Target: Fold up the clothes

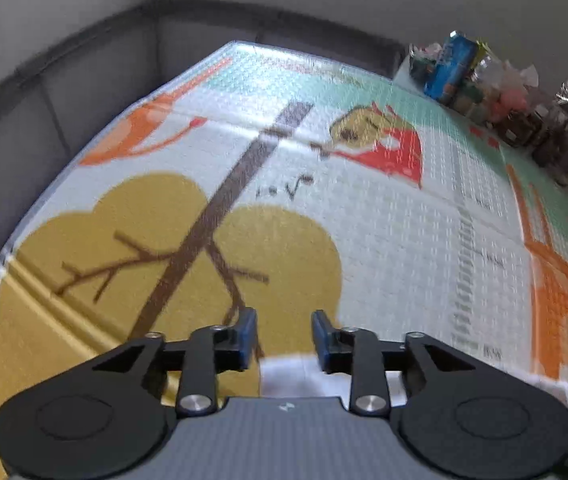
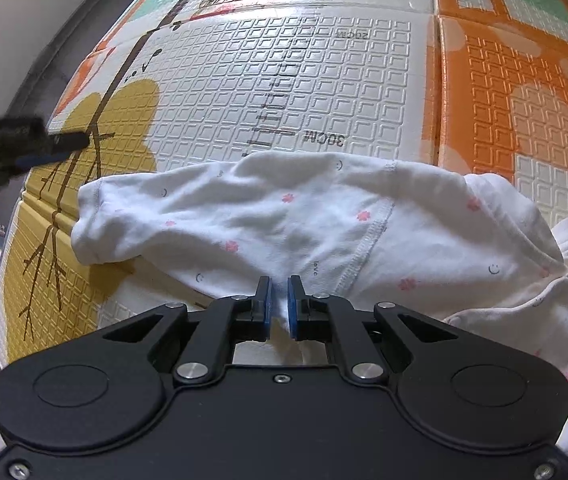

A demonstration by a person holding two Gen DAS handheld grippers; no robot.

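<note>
Pinching a fold of the white garment [image 2: 284, 220], the right gripper [image 2: 279, 300] has its blue pads nearly together with cloth between them. The left gripper [image 1: 284, 338] hovers spread apart, holding nothing. Crumpled, dotted with pink flowers, the garment lies on the play mat [image 2: 344, 80].

- The left wrist view looks forward and down over its open black fingers [image 1: 284, 334] across a patterned play mat [image 1: 384, 232] toward the grey wall beyond the mat's far edge.
- The right wrist view sits lower and nearer the play mat [image 2: 324, 80], facing along it over a white garment [image 2: 284, 220].
- Both views share the mat's yellow tree [image 1: 187, 248] print.
- The left gripper [image 2: 43, 146] appears blurred at the right view's left edge, above that tree [image 2: 123, 120].
</note>
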